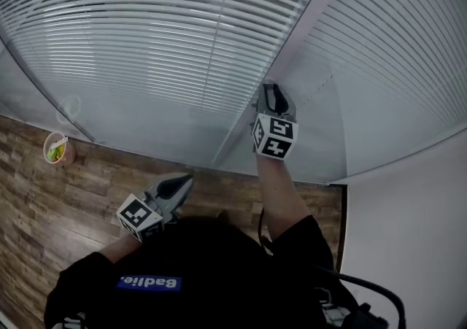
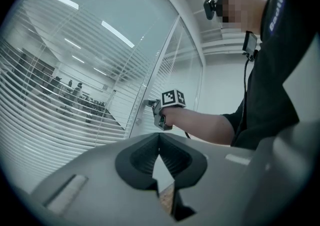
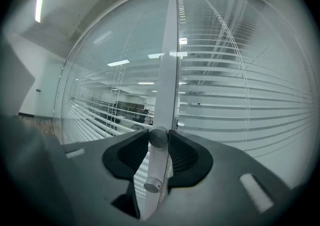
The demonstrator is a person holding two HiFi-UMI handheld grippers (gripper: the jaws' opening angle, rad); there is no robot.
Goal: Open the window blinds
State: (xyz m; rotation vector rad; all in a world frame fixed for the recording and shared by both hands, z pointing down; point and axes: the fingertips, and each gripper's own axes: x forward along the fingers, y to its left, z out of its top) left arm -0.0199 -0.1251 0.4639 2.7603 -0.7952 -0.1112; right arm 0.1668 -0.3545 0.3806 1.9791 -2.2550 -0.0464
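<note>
White slatted blinds (image 1: 146, 28) hang behind the glass, on both sides of a white upright frame post (image 3: 167, 69). The slats are tilted enough that the room beyond shows between them. My right gripper (image 1: 271, 90) points at this post, and its pads are closed on a round metal knob (image 3: 158, 137) mounted there. A second, smaller knob (image 3: 151, 186) sits lower on the post, untouched. From the left gripper view the right gripper (image 2: 152, 104) is seen against the post. My left gripper (image 1: 186, 180) hangs lower and away from the glass, with its fingertips together on nothing.
A second panel of blinds (image 1: 394, 43) fills the right side. A small cup (image 1: 56, 149) stands on the wooden floor (image 1: 87, 196) by the glass at the left. A white wall (image 1: 408, 247) closes the right, and a black cable (image 1: 365, 287) trails beside me.
</note>
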